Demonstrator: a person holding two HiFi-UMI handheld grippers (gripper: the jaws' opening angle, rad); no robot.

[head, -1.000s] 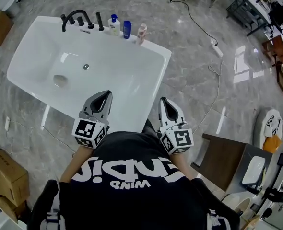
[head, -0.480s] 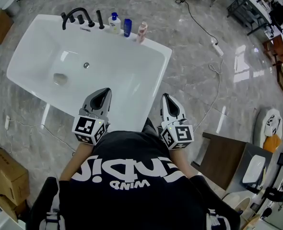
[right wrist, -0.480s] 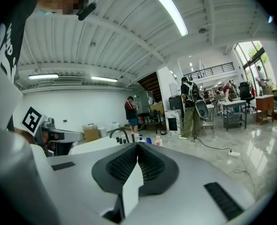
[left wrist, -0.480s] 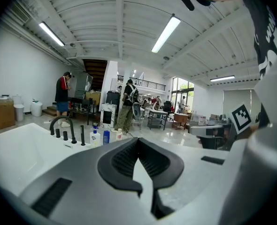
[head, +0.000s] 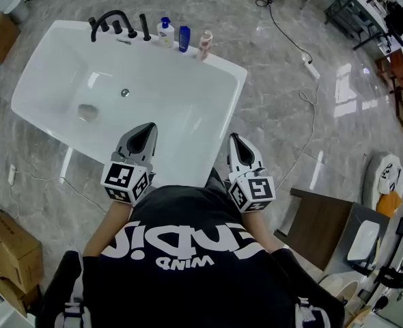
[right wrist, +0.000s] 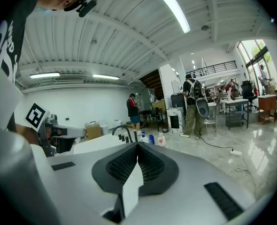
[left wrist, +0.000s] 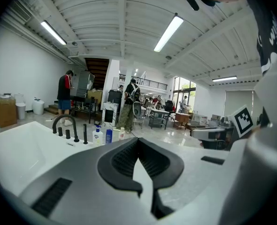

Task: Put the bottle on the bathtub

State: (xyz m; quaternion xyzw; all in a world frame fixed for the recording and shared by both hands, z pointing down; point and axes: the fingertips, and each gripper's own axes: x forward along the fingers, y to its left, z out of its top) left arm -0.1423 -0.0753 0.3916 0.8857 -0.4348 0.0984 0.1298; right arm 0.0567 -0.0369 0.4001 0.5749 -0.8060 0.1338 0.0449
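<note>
White acrylic fills the middle of the head view: the bathtub [head: 237,80] stands on a grey marble floor [head: 276,115], and along its far rim, just beside the black faucet [head: 109,22], three bottles stand upright in a row, a white pump bottle [head: 165,31], a blue bottle [head: 183,38] and a pink bottle [head: 204,44]. That ledge is a sensible home for them, flat and close to the taps. The left gripper [head: 144,132] and the right gripper [head: 234,141] hover side by side over the near rim, close to the person's chest [head: 181,231] and well apart from the bottles. Each has its jaws pressed together with nothing between them (each gripper's own view shows the ribbed pads meeting at the tip). With both grippers empty and drawn in, this reads as a rest pose, the bottle most likely already set down on the tub.
</note>
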